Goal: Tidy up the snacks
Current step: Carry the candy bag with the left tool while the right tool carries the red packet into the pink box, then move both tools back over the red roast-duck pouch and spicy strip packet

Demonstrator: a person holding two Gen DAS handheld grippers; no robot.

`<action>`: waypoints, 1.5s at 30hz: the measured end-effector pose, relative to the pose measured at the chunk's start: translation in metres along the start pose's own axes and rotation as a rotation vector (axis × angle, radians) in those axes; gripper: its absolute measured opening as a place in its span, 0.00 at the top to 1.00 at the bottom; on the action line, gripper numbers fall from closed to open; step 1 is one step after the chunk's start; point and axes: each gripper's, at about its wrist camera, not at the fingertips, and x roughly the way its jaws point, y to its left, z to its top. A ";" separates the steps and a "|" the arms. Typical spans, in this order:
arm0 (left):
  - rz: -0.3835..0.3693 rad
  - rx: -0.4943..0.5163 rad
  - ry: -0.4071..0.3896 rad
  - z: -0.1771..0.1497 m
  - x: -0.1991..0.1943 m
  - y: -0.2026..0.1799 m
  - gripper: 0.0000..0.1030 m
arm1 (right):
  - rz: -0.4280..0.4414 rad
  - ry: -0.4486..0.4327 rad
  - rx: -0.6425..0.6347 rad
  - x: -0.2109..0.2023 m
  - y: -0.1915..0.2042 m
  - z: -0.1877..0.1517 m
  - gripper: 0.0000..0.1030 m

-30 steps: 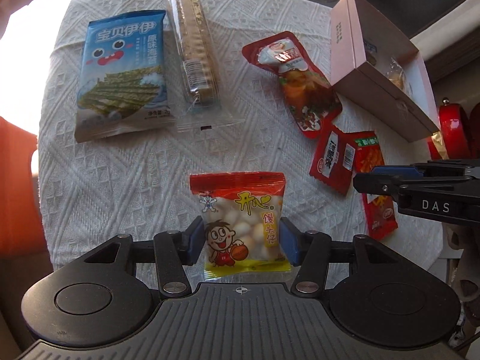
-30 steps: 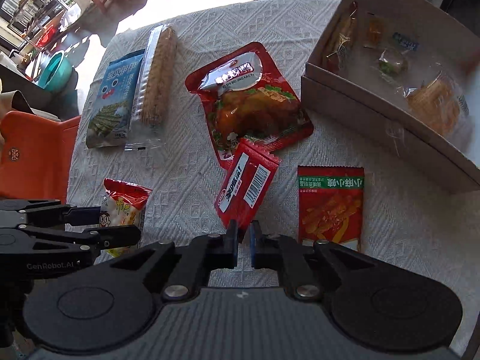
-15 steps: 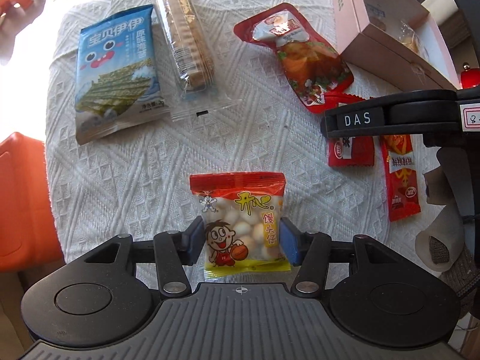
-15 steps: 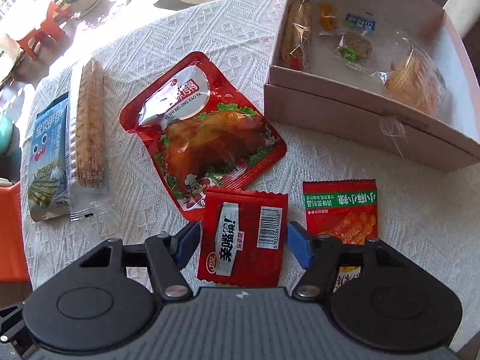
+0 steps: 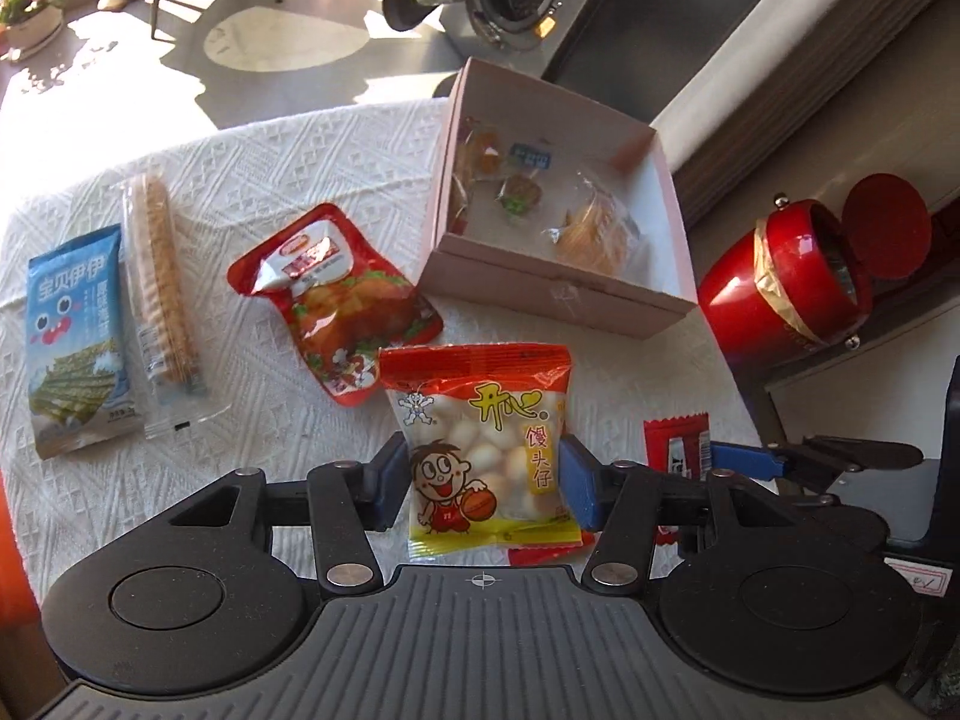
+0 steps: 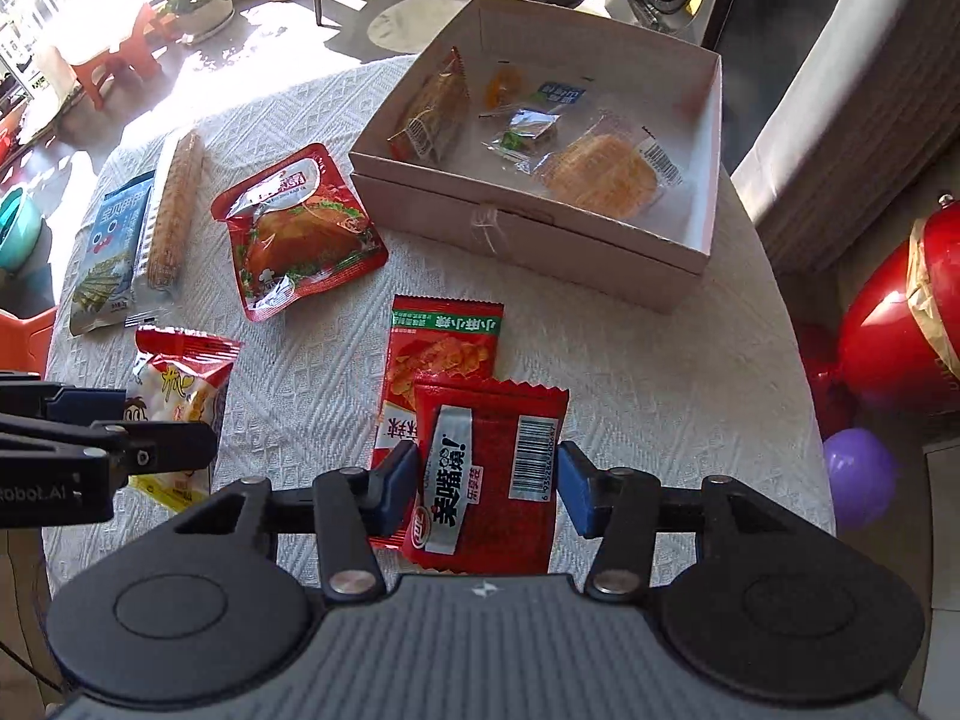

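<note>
Two tongs loaded: left tongs clamp bun-ball bag; right tongs clamp red sachet.

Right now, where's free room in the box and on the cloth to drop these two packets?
Box: bare floor at the far right corner, beyond the round cracker pack; the left side is crowded with small snacks. Tablecloth: bare right of the green-topped packet, below the box. Left cloth is crowded: chicken pouch, seaweed bag.

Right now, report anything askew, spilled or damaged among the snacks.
Nothing is spilled or torn. The one untidy spot: the orange chip packet lies partly under the red packet held in the right gripper. The box sits at an angle to the table edge.
</note>
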 end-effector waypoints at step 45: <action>0.179 -0.266 0.045 -0.043 0.000 0.084 0.45 | 0.027 -0.194 -0.014 -0.027 -0.013 0.082 0.24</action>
